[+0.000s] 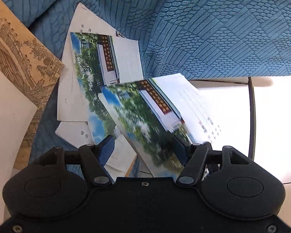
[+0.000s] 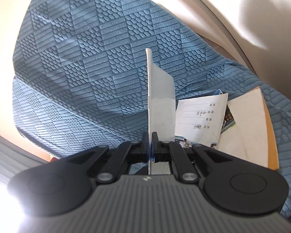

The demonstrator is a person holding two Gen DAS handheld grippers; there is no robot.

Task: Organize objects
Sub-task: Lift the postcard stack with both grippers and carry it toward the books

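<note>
While right fingers (image 2: 149, 142) clamp a booklet (image 2: 160, 97) (edge-on), left fingers (image 1: 145, 145) stand apart.

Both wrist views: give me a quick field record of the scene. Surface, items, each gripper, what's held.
surface: blue textured sofa cover
pile: photo-cover notebooks and white sheets overlapping on the seat
beside pile: tan illustrated booklet, at the left of the left wrist view
left gripper: open; a blurred, tilted photo-cover notebook lies between its fingers, pads not seen pressing it
right gripper: shut on a thin white booklet, held edge-on and upright
behind right gripper: white labelled notebook on a pale round-edged surface
</note>
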